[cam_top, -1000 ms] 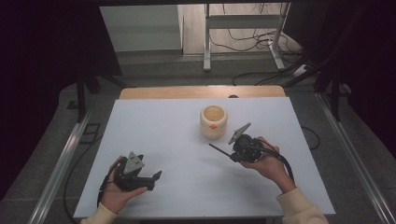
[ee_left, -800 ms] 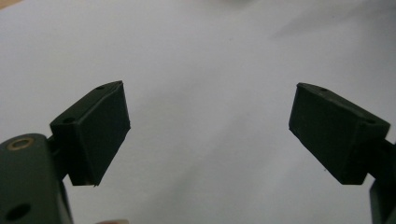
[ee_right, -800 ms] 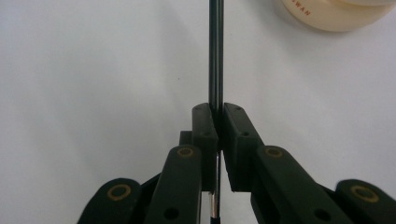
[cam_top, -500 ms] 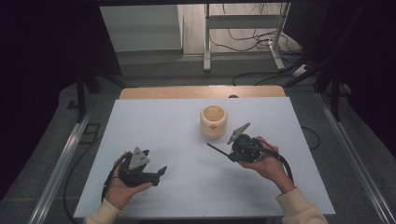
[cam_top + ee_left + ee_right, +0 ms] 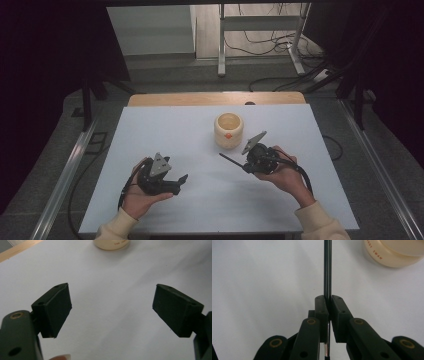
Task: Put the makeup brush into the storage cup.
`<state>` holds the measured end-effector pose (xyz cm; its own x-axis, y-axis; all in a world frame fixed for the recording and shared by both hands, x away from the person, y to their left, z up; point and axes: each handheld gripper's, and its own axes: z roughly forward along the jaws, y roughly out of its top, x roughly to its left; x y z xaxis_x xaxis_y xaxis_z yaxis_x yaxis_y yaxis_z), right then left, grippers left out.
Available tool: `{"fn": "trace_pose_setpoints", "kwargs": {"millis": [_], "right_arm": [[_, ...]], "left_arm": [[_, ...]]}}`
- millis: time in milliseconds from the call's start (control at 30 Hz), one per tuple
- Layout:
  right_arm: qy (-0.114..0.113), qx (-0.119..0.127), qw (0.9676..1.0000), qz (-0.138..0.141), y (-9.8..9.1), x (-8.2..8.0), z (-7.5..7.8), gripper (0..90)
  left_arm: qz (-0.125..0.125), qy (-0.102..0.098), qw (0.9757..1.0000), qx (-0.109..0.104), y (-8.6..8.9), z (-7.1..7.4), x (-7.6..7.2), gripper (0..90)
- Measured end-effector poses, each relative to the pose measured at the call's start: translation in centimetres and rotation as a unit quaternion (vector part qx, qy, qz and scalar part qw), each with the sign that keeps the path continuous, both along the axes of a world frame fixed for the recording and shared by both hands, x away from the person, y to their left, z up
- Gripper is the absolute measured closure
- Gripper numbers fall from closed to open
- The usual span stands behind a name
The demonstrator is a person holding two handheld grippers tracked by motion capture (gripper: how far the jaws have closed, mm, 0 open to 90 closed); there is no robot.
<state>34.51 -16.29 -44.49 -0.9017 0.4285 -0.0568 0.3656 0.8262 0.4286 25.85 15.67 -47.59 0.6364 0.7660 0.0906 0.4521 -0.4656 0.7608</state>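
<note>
A cream cup stands a little past the middle of the white table; its base shows at the top of the left gripper view and its rim at the top right of the right gripper view. My right gripper is shut on a thin dark rod that sticks out toward the left, just in front of the cup. My left gripper is held near the front left, open, its jaws just closing slightly with nothing between them.
A wooden strip runs along the table's far edge. Behind it on the floor stand a metal frame and loose cables. Metal rails run along both sides of the table.
My left hand has moved its gripper a little to the right and away from the front edge. The right gripper, the rod and the cup have stayed where they were.
</note>
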Motion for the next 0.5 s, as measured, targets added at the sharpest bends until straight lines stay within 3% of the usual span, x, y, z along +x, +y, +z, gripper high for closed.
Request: {"fn": "trace_pose_setpoints", "kwargs": {"millis": [500], "right_arm": [[0.000, -0.002, 1.0000, 0.007, 0.7, -0.1, -0.1, 83.9]], "left_arm": [[-0.027, -0.015, 0.9993, 0.021, -1.8, 0.2, 0.4, 16.6]]}}
